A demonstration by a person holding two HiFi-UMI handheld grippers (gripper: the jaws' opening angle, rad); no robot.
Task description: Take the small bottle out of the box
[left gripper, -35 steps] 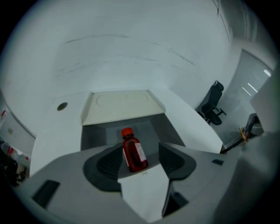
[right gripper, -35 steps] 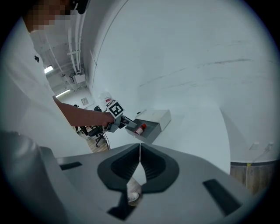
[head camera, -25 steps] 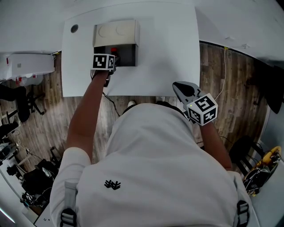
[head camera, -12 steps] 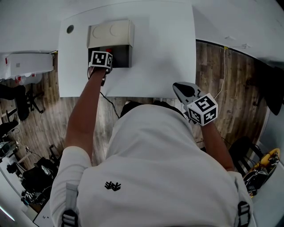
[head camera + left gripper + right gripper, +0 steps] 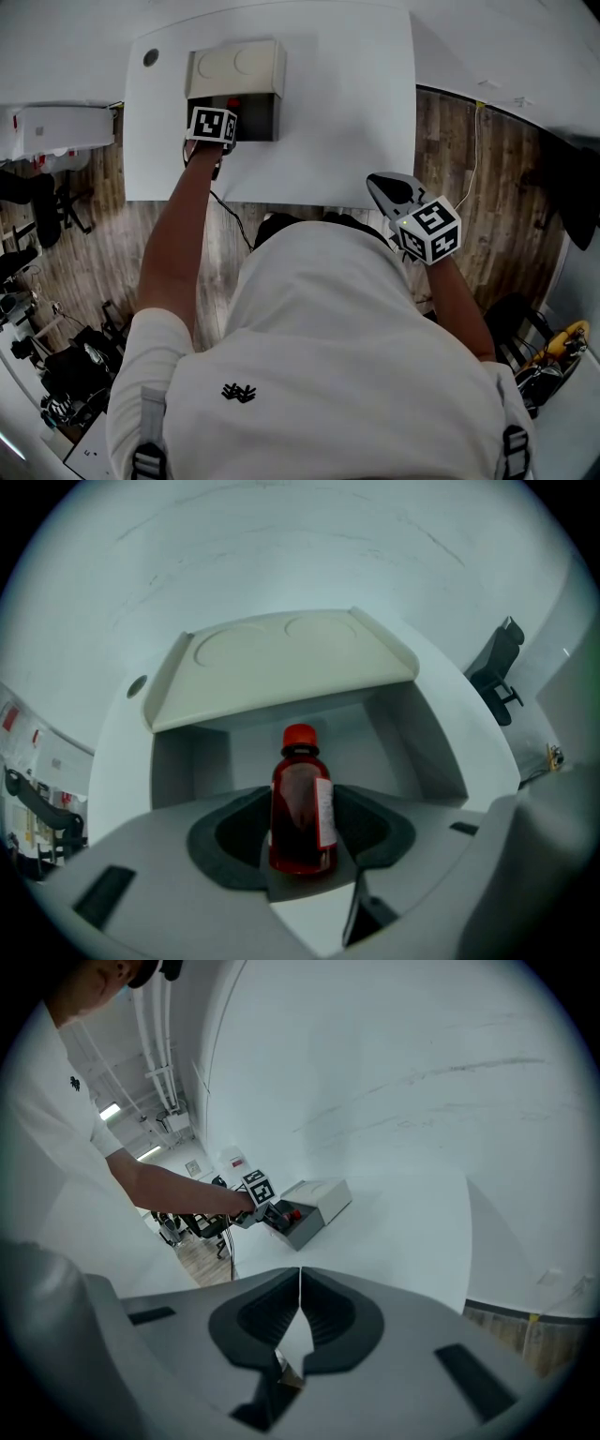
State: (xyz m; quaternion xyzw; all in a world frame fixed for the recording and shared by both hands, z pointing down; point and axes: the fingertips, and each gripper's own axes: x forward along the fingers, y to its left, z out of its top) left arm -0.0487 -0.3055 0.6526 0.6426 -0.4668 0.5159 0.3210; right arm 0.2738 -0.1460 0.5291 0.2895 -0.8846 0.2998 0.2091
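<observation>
now, nearest your body, your right gripper [image 5: 299, 1274] hangs pinched together and empty by the front edge of the table [image 5: 347, 94], out of the work. farther out, your left gripper [image 5: 303, 794] is closing its jaws on the small bottle [image 5: 302, 810], and the pads are just meeting the bottle's sides as it stands upright, red cap up, inside the open box [image 5: 412, 733]. that looks like a grasp nearly set, so lifting the bottle clear should be what's left.
</observation>
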